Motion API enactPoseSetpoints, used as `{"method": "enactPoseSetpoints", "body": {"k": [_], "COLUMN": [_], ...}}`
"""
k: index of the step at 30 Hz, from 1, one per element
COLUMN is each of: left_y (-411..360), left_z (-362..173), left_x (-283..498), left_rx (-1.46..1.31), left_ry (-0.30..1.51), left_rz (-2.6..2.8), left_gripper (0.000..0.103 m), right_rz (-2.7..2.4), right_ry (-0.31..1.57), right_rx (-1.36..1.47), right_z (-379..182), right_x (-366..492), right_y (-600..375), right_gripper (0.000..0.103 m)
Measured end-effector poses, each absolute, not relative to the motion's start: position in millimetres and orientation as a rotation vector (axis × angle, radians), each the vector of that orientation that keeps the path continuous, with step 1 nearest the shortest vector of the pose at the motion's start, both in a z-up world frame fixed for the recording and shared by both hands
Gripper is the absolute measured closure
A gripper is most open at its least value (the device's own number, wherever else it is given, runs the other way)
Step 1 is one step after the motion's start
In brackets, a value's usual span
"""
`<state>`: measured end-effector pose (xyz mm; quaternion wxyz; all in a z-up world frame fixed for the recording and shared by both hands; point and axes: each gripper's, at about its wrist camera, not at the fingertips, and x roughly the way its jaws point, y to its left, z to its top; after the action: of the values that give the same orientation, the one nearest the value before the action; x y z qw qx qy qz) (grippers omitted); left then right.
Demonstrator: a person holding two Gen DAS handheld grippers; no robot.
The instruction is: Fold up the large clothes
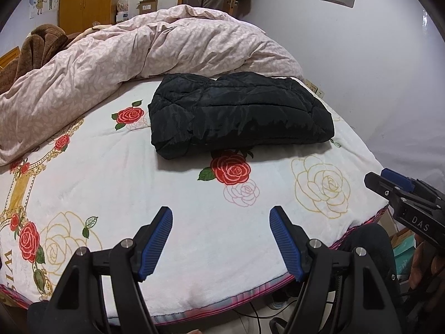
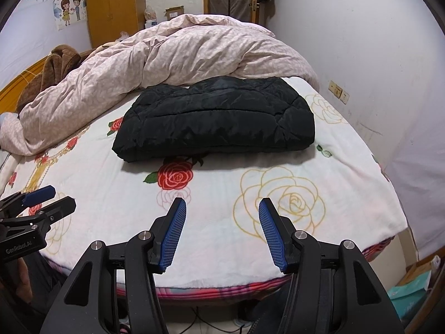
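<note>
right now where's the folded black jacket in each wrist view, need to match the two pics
Left wrist view: the folded black jacket lies right of centre in the upper half, on the floral bed cover, ahead of the open left gripper.
Right wrist view: the jacket lies near centre, slightly left, ahead of the open right gripper.
Shared landmark: the red rose printed just below the jacket's near edge.

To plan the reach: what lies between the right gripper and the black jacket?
Only bare rose-printed blanket lies between the open right gripper and the folded black jacket, shown in the right wrist view.
</note>
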<state>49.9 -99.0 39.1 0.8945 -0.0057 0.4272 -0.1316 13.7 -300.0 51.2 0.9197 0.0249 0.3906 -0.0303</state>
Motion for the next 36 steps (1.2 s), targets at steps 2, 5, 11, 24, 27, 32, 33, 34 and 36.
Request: {"method": "enactPoseSetpoints", "body": {"k": [2,5,11,24,27,32,33,34,36], "left_y": [-99.5,-101.6,-102.8,-100.3,-100.5,-100.9,-101.0,-100.5,-101.3], "left_z": [39.8,41.5,41.7,39.7,39.7,39.4,39.5,39.5,38.6], "left_x": [49.4,48.2,48.0,46.6,46.7,47.0,47.0,46.3,46.9], "left_rx": [-0.008,-0.001,-0.001,-0.004,-0.006,-0.006,-0.006,-0.007,-0.007], "left_ry": [0.883,0.88,0.879,0.889,0.889,0.89,0.89,0.891,0.891], "left_rz": [-0.271,-0.269,-0.265,-0.265,-0.266,-0.264,-0.265,-0.267,-0.267], "left_gripper": [0.029,0.029,0.029,0.029,0.029,0.029,0.029,0.029,0.029], "right_rz": [-0.063,-0.064,-0.063,-0.064,-0.064,-0.067,-0.067,-0.066,-0.066], "right_ry": [0.804,0.805,0.805,0.81,0.809,0.81,0.811,0.81,0.811], "right_rx": [0.051,0.051,0.051,0.048,0.049,0.049,0.049,0.05,0.048], "right_z": [51.5,51.7,51.6,51.1,51.1,50.5,50.5,50.7,50.7], "right_x": [13.7,13.4,13.5,12.6,13.1,12.7,12.9,12.2,13.3], "right_y": [-301.1,-301.6,-304.2,-306.6,-305.4,-306.2,-306.2,-307.2,-306.6], "right_gripper": [0.048,0.048,0.048,0.048,0.048,0.048,0.048,0.048,0.048]}}
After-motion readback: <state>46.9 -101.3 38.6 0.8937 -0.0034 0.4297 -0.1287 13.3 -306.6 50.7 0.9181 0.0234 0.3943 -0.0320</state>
